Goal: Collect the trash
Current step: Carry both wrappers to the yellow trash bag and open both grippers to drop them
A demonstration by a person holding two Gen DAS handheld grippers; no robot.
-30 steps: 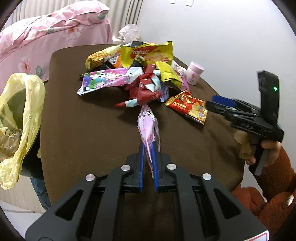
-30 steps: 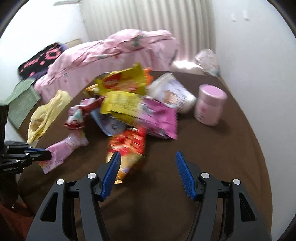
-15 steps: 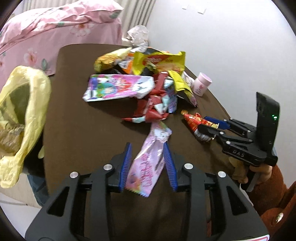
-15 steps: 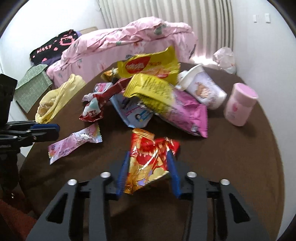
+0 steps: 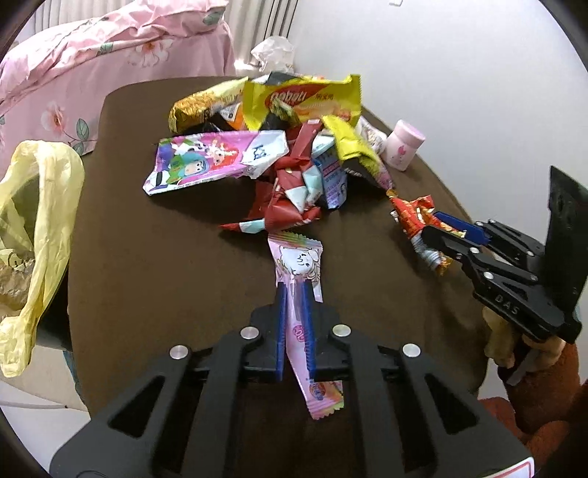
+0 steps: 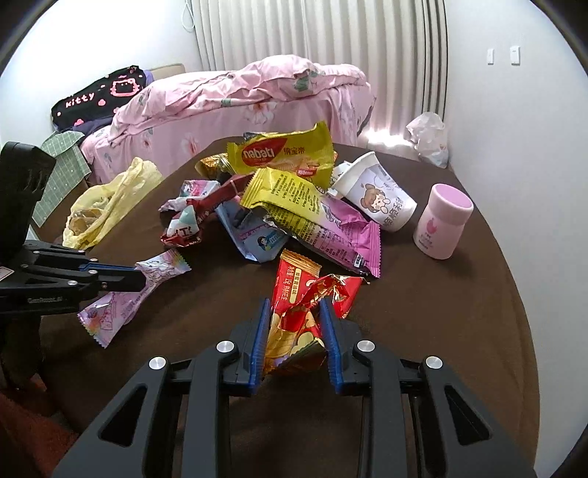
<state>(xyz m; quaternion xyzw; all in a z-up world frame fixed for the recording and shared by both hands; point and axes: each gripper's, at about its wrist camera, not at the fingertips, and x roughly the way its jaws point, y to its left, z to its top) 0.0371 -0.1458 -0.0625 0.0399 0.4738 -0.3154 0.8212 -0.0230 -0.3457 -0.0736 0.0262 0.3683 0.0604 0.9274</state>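
Pinching pink wrapper (image 5: 298, 279) – left gripper (image 5: 294, 294); right gripper (image 6: 294, 312) (level) clamps red wrapper (image 6: 305, 305).

We cannot see into the crumpled yellow plastic bag (image 5: 40, 235) past its folds, and the frame's edge cuts its left side. The piled wrappers hide most of the tipped white paper cup (image 6: 375, 195). The small print on the yellow foil wrapper (image 6: 286, 198) is unreadable.

A brown table (image 6: 459, 294) stands before a pink floral bed (image 6: 239, 95), white wall (image 5: 441, 55) and pleated curtain (image 6: 312, 33).
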